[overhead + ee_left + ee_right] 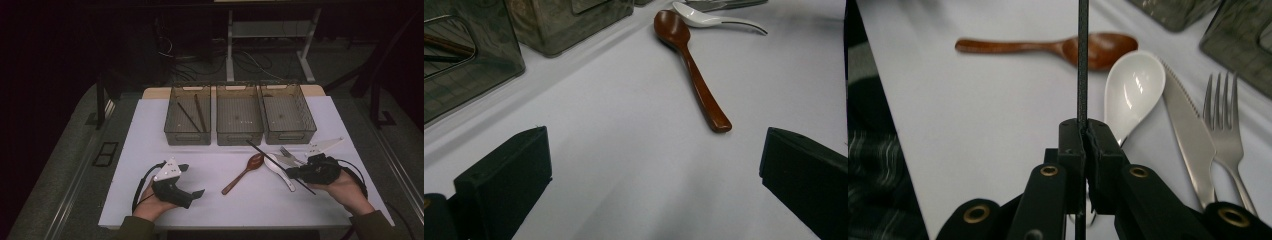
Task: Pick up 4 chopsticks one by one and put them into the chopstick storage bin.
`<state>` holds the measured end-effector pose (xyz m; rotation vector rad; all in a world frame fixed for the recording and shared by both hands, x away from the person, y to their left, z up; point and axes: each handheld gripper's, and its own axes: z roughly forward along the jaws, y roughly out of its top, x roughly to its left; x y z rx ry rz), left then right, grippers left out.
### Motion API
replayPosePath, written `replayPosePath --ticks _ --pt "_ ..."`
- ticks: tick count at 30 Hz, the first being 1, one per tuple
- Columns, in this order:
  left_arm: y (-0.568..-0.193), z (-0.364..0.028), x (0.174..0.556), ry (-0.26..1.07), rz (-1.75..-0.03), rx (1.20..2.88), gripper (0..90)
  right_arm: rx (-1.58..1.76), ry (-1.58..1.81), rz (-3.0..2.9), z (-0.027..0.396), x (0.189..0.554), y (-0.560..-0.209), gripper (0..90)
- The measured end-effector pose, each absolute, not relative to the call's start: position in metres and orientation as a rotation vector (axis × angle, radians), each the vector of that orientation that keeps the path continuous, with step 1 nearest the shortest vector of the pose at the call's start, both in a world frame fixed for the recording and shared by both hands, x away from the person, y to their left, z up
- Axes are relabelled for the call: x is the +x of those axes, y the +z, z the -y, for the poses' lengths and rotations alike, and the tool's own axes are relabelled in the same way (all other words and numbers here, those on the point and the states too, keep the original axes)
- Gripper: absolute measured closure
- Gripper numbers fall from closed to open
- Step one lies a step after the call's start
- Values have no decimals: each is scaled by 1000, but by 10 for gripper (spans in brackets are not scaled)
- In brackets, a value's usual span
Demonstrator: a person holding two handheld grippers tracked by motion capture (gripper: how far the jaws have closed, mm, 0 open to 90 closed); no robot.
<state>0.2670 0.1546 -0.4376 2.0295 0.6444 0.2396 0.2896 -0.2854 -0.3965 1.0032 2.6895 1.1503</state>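
Observation:
My right gripper is shut on a thin black chopstick that slants from the middle bin toward the person's right hand. Between the closed jaws the chopstick runs straight up the right gripper view. Under it lie a brown wooden spoon, a white ceramic spoon, a knife and a fork. My left gripper rests on the table at the front left. It stands open with nothing between the pads, and the wooden spoon lies ahead of it.
Three grey mesh bins stand in a row at the back: left, middle, right. The left bin holds two dark sticks. The table's front edge runs just below both hands.

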Motion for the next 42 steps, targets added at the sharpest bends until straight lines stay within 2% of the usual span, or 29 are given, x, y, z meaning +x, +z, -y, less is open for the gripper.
replayPosePath --ticks 16,42 --pt "-438 -154 267 240 -643 2026 0 1026 1336 -2574 272 313 -389 855" --pt "-438 -154 268 239 -643 2026 0 955 1441 -2469 217 353 -369 855"
